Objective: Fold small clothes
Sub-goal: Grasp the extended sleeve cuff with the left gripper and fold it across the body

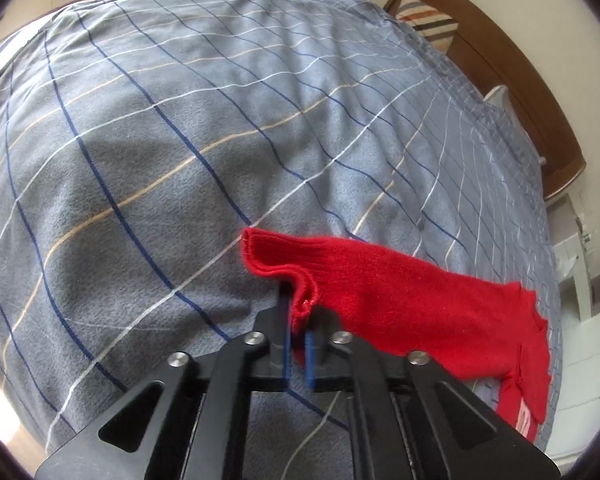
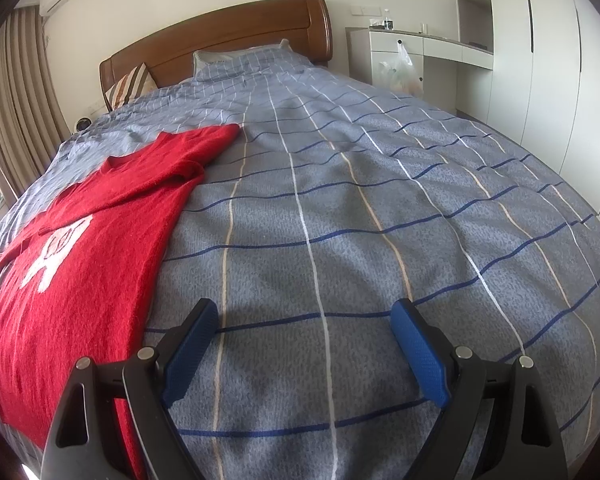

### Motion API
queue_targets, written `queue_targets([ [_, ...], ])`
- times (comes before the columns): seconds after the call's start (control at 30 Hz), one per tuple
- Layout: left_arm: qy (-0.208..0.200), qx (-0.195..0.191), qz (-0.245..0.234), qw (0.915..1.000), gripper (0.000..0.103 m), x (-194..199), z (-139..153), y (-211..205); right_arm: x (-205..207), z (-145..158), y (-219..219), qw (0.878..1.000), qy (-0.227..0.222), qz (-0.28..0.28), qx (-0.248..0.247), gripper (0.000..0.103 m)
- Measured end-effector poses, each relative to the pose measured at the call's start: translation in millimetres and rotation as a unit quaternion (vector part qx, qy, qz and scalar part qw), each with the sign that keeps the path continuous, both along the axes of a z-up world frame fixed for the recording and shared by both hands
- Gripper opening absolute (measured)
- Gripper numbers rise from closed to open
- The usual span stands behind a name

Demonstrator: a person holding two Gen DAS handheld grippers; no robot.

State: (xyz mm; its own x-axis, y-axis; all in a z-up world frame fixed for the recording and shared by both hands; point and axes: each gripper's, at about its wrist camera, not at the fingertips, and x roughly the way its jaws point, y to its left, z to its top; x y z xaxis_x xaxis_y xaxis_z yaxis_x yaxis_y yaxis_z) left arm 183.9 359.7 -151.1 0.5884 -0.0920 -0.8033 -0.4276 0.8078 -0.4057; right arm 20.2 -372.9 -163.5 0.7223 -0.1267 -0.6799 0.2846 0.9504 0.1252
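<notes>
A small red knit sweater (image 2: 80,264) with a white figure on its front lies flat on the left side of the bed in the right wrist view. In the left wrist view my left gripper (image 1: 299,320) is shut on the cuff of its red sleeve (image 1: 400,300), which stretches away to the right over the duvet. My right gripper (image 2: 304,344) is open and empty, low over the bare duvet just right of the sweater's lower edge.
The bed is covered by a grey-blue checked duvet (image 2: 380,220). A wooden headboard (image 2: 228,36), a striped cushion (image 2: 128,84) and a pillow (image 2: 236,56) are at the far end. White cupboards (image 2: 540,60) and a desk stand to the right.
</notes>
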Motion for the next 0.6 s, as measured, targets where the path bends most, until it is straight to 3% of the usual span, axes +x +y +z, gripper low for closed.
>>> queue_targets([
  [0.13, -0.045, 0.065, -0.045, 0.9959, 0.003, 18.6, 64.0, -36.5, -1.4, 0.5, -2.0, 1.0, -0.003, 0.0, 0.008, 0.088],
  [0.23, -0.098, 0.108, -0.127, 0.9812, 0.003, 40.0, 127.3, -97.9, -0.8, 0.5, -4.0, 1.0, -0.004, 0.0, 0.015, 0.088],
  [0.4, -0.167, 0.126, -0.282, 0.9365, 0.004, 67.2, 195.9, -239.7, -0.9, 1.6, -6.4, 1.0, -0.007, 0.001, 0.026, 0.088],
  [0.5, -0.182, 0.115, -0.364, 0.9061, 0.003, 72.7, 204.5, -327.2, -1.6, 2.1, -8.2, 0.999, -0.01, 0.001, 0.032, 0.088],
  [0.6, -0.174, 0.112, -0.431, 0.878, 0.004, 75.3, 191.9, -404.6, -1.9, 1.9, -8.3, 0.999, -0.01, 0.001, 0.032, 0.088],
])
